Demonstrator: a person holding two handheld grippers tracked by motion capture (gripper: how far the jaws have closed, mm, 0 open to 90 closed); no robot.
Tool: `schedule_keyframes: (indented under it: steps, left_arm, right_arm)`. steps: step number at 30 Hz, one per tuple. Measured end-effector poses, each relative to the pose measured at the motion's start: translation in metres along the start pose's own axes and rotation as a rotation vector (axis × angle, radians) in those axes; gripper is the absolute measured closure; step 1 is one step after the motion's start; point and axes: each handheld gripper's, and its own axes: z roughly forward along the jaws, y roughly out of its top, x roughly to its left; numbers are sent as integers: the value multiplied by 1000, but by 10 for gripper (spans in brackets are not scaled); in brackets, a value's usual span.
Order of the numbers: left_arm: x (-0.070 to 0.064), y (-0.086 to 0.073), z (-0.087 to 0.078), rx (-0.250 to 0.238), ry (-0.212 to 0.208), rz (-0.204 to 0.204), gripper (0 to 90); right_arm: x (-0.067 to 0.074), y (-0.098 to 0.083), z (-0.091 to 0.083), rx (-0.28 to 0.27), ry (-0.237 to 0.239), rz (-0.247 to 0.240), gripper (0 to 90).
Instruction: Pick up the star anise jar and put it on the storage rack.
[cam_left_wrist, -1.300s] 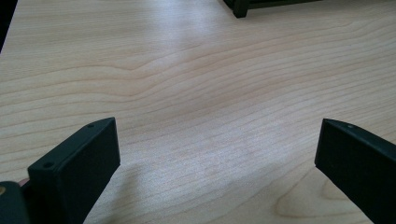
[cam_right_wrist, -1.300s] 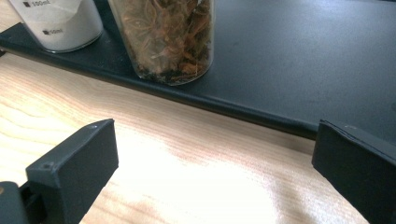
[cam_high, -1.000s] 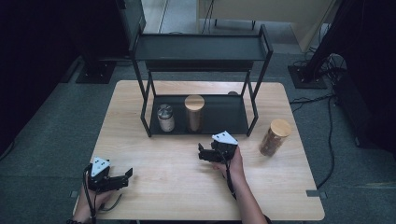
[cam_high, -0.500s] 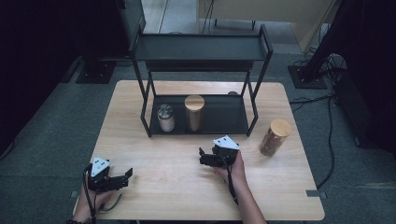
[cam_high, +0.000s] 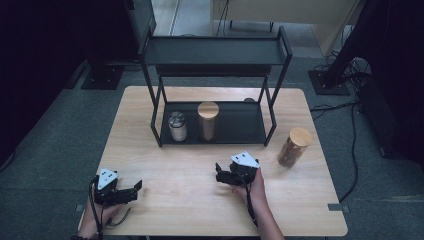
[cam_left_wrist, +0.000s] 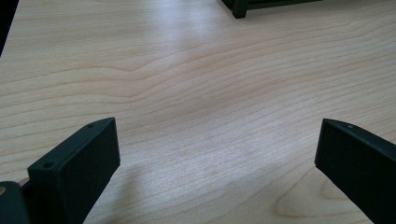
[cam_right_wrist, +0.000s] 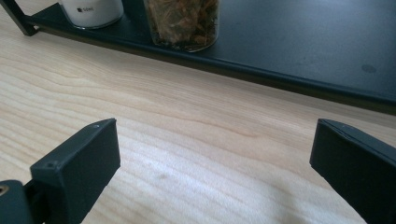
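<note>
Both jaws of the left hand-held gripper (cam_high: 131, 190) stand wide apart over bare tabletop (cam_left_wrist: 196, 93), holding nothing; the right hand-held gripper (cam_high: 219, 176) gapes equally wide and empty. Just ahead of it, its own view shows the black shelf (cam_right_wrist: 299, 51) carrying a glass jar (cam_right_wrist: 182, 23) of dried pieces beside a white jar (cam_right_wrist: 93, 10). Well off to its right, the high view adds a wooden-lidded jar (cam_high: 295, 147).

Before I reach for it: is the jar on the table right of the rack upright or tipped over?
Upright. The jar stands on its base on the table, wooden lid on top, apart from the rack.
</note>
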Motion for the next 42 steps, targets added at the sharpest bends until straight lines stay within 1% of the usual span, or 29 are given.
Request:
schedule_keyframes:
  steps: [7,19,23,29,33,42]
  left_arm:
    - [0,0,0,0,0,0,4]
    - [0,0,0,-1,1,-1,4]
    - [0,0,0,-5,0,-6,4]
    - [0,0,0,-2,-1,-3,4]
    - [0,0,0,-4,-2,-4,4]
    - [0,0,0,-3,-2,-3,4]
  right_arm:
    - [-1,-6,-9,-4,-8,-19,14]
    - [-7,-15,-24,-6,-21,-4,14]
    - [-9,-17,-28,-4,-29,-14,13]
    - [-14,-21,-35,-2,-33,-7,13]
    - [-17,-24,-39,-2,-49,-5,14]
    - [-26,-29,-47,3,-65,-9,14]
